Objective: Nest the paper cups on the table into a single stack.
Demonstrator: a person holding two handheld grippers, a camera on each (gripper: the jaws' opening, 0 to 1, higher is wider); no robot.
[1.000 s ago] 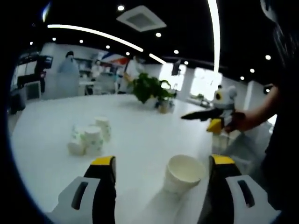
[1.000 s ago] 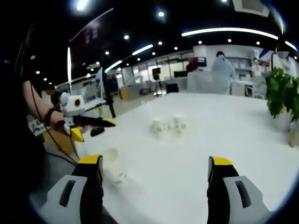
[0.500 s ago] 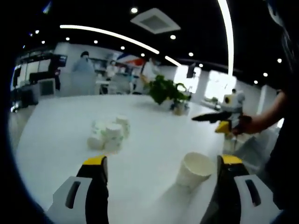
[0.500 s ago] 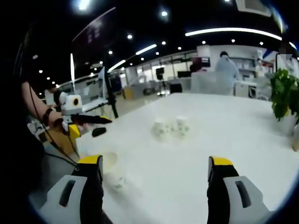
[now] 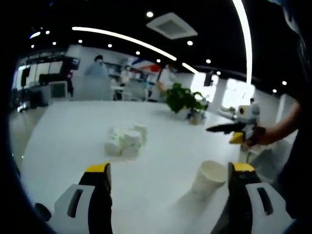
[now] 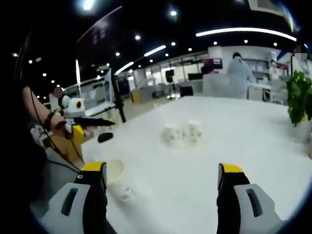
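**Q:** While both grippers hover above the white table (image 5: 63, 141), what could go wrong?

**A:** One upright paper cup (image 5: 209, 178) stands near the table's edge, just inside the left gripper (image 5: 168, 195). A clumsy approach might knock it off. Both the left and the right gripper (image 6: 161, 195) have their jaws spread wide, holding nothing.

**Q:** And room to move?

**A:** Plenty. The cluster of cups (image 5: 126, 141) sits mid-table, well apart from the lone cup, with bare surface between. A potted plant (image 5: 184, 100) stands farther back.

Ahead of you, a potted plant (image 5: 184, 100) stands at the white table's (image 5: 73, 126) far edge; people (image 5: 97, 68) stand upper left.
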